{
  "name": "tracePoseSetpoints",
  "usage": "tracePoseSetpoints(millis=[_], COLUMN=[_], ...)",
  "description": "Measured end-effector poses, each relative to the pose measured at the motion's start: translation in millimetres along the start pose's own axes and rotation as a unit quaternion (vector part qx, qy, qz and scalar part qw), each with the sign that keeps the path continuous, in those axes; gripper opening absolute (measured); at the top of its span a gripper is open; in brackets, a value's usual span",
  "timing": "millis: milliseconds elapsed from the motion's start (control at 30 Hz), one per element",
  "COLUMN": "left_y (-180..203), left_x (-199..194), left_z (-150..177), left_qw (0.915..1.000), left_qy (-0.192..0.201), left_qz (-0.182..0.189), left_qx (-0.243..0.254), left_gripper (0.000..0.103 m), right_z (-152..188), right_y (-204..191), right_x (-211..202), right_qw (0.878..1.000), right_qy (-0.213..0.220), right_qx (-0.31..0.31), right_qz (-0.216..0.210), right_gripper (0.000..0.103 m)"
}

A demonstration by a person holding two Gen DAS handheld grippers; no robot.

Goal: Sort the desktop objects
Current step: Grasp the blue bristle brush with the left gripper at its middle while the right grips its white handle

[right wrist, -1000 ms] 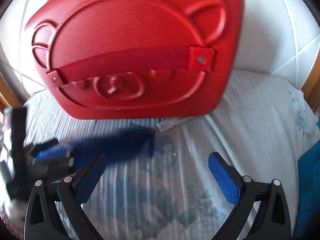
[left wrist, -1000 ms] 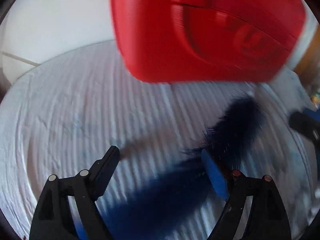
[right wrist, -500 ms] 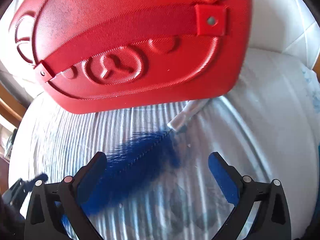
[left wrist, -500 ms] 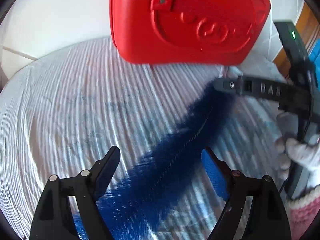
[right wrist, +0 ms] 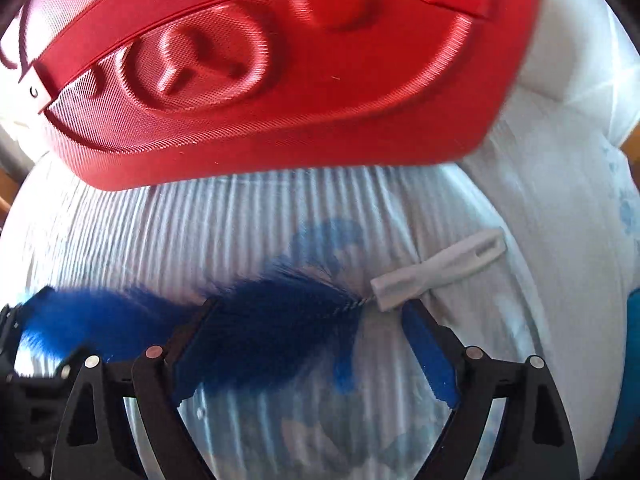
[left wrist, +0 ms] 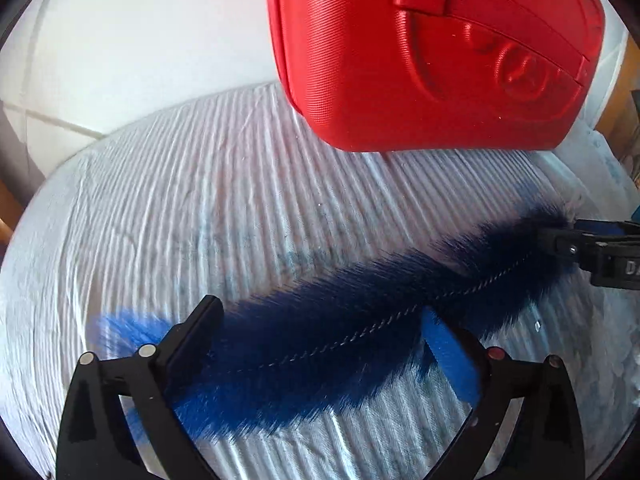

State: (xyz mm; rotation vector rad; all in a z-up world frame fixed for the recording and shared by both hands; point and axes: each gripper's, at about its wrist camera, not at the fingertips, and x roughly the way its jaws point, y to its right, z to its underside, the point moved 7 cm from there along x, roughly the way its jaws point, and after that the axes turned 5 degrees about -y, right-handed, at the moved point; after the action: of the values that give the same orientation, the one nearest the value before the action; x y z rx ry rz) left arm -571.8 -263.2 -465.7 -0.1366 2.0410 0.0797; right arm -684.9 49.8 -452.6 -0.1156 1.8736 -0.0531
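A blue bottle brush with a twisted wire core lies across the white ribbed cloth. Its grey handle points right in the right wrist view. My left gripper straddles the bristles near the brush's free end, its jaws opening, pads not pressing. My right gripper straddles the bristles next to the handle, its jaws closing, with the left pad against the fluff and the right pad clear. Each gripper shows at the edge of the other's view: the right gripper and the left gripper.
A red hard case with a strap stands just behind the brush and fills the top of the right wrist view as the red case. A blue object lies at the right edge. White padding rises behind the cloth.
Both grippers have sunk toward the cloth, so the brush now lies between each pair of fingers. The left jaws have widened; the right jaws have narrowed a little.
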Motion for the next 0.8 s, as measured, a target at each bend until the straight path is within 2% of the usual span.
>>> tracePoseSetpoints(millis=[67,167,233,333,433,467,500,567,633,800], left_y=[1,3,1,3,18,25,32,40,43,27], left_x=[-3,-7,-9,-8,-3,0,3,7,8,-7], left_z=[8,23,30,34,34,33,32,30,25,32], left_qw=[0.9999,0.9998,0.9999,0.9998,0.9988,0.9975,0.9964,0.9955,0.9966,0.9982], left_qy=[0.0,-0.003,-0.005,-0.007,-0.004,-0.005,-0.007,-0.013,-0.018,-0.021], left_qz=[0.014,0.014,0.014,0.013,0.027,0.043,0.051,0.055,0.051,0.048], left_qx=[0.001,0.01,0.008,0.011,0.041,0.056,0.068,0.076,0.062,0.03], left_gripper=[0.088,0.074,0.065,0.057,0.056,0.058,0.064,0.065,0.043,0.028], right_z=[10,36,49,58,63,64,64,66,69,78], right_y=[3,0,4,14,20,22,24,29,34,46], right_x=[5,15,17,20,22,23,24,28,32,36], right_qw=[1.0,0.998,0.998,0.999,0.999,0.999,1.0,1.0,1.0,0.999], right_qy=[-0.019,-0.033,-0.024,-0.017,-0.006,-0.003,0.001,0.006,0.008,0.02], right_qx=[-0.008,-0.053,-0.049,-0.032,-0.031,-0.028,-0.024,-0.014,-0.005,-0.004], right_qz=[-0.005,0.026,0.013,-0.002,-0.011,-0.015,-0.017,-0.022,-0.03,-0.031], right_gripper=[0.09,0.09,0.088,0.088,0.088,0.088,0.088,0.088,0.088,0.088])
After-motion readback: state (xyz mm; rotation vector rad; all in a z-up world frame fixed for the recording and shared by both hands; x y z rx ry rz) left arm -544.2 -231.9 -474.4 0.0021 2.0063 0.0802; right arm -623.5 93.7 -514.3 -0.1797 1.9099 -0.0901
